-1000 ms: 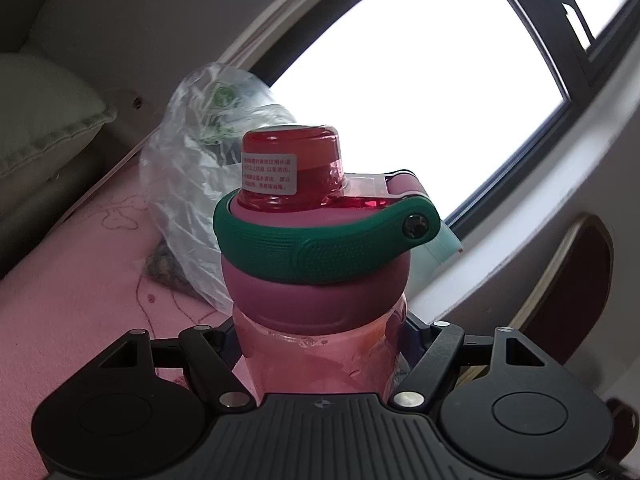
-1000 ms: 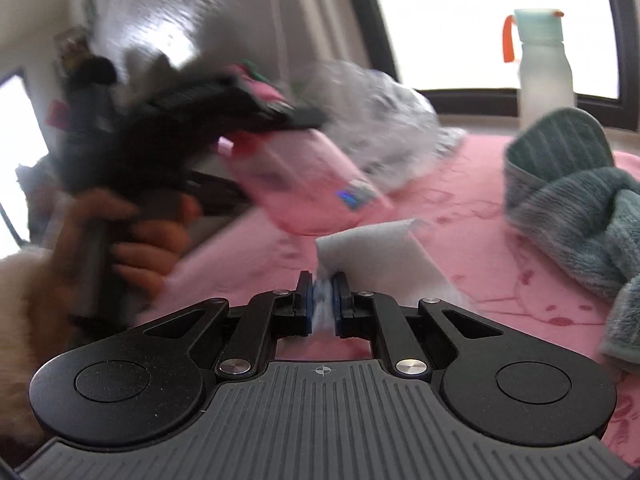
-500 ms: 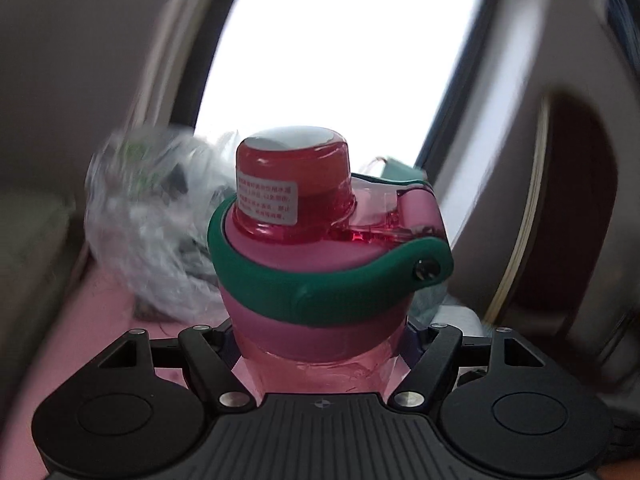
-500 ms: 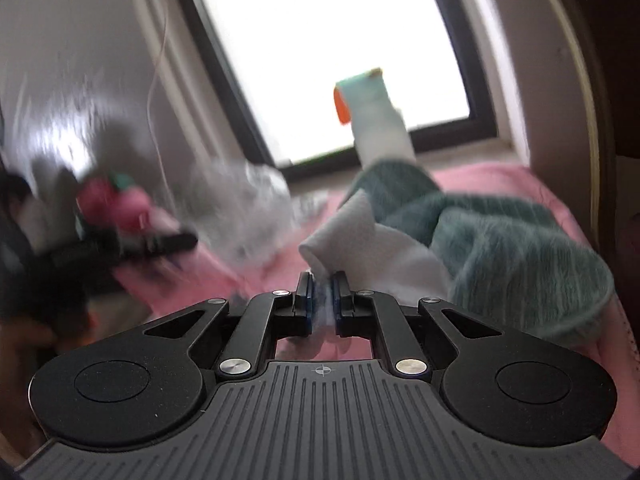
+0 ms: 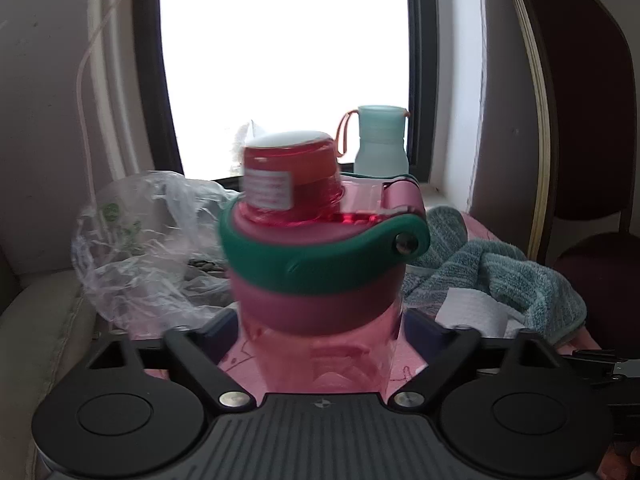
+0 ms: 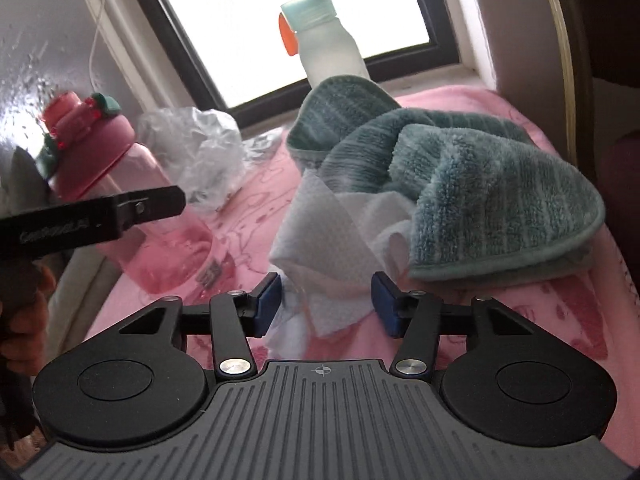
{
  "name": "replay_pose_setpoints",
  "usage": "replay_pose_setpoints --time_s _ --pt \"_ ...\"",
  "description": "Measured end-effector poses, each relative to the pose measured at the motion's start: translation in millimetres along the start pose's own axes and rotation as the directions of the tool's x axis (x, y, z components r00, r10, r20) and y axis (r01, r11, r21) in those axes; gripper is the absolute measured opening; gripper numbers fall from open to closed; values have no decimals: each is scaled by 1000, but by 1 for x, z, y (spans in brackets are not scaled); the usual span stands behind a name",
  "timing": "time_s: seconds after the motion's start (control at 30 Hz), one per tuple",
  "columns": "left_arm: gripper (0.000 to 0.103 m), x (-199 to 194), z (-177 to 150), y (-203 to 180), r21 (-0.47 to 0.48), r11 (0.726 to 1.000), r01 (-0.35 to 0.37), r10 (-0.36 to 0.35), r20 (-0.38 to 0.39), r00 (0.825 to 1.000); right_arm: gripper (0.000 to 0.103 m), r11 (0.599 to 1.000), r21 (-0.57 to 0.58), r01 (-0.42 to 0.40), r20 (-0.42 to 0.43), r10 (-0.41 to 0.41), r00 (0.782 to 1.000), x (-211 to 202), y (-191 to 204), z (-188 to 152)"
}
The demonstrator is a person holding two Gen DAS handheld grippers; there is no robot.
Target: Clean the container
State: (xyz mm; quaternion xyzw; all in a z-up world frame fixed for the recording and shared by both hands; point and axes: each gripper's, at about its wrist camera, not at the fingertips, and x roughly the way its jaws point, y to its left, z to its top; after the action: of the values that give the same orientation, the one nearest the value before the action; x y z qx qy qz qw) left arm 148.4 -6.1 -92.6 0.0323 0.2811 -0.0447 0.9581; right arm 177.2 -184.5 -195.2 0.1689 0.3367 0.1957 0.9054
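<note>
The left tool (image 5: 320,332) is clamped on the pink bottle (image 5: 320,280), one finger against each side of its body below the green-banded lid; in the right wrist view this bottle (image 6: 120,184) sits at centre left, tilted, raised over the pink cloth-covered surface (image 6: 500,312). The right tool (image 6: 327,304) stands wide, its blue pads (image 6: 267,300) either side of a crumpled white paper towel (image 6: 320,240) without gripping it. One teal towel (image 6: 460,184) is heaped at centre right, touching the paper. One clear plastic bag (image 6: 200,152) lies at centre left. One frosted bottle (image 6: 328,48) stands near the window at upper centre. Bare pink cloth shows along the right edge.
</note>
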Motion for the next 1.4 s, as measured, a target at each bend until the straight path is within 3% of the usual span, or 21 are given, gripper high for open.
replay_pose_setpoints --time_s 0.17,0.4,0.53,0.77,0.87,1.1,1.23,1.4 --pt "97 -10 -19 5 -36 999 -40 38 -57 998 88 1000 -19 4 35 -3 999 -6 7 0" --pt "97 -32 -39 1 -8 997 -74 73 -118 990 92 995 -80 57 34 -54 998 -19 19 -17" --pt "99 -52 -41 -3 -5 994 -110 108 -147 983 99 997 -10 73 21 -73 997 -29 21 -34" --pt "102 -76 -44 1 38 991 -127 131 -132 983 99 975 -63 213 -32 -216 976 -43 44 -56" --pt "102 -88 -46 1 35 992 -122 126 -140 982 99 983 -24 184 -54 -185 981 -59 54 -53" --pt "102 -100 -52 3 -18 992 -124 120 -147 982 102 992 55 112 -18 -111 994 -88 54 -50" --pt "102 -108 -65 4 -53 986 -156 148 -137 979 102 982 155 110 -34 -106 994 -97 45 -60" --pt "102 -109 -80 4 -90 977 -195 179 -156 971 103 965 260 43 -44 -33 998 -108 41 -78"
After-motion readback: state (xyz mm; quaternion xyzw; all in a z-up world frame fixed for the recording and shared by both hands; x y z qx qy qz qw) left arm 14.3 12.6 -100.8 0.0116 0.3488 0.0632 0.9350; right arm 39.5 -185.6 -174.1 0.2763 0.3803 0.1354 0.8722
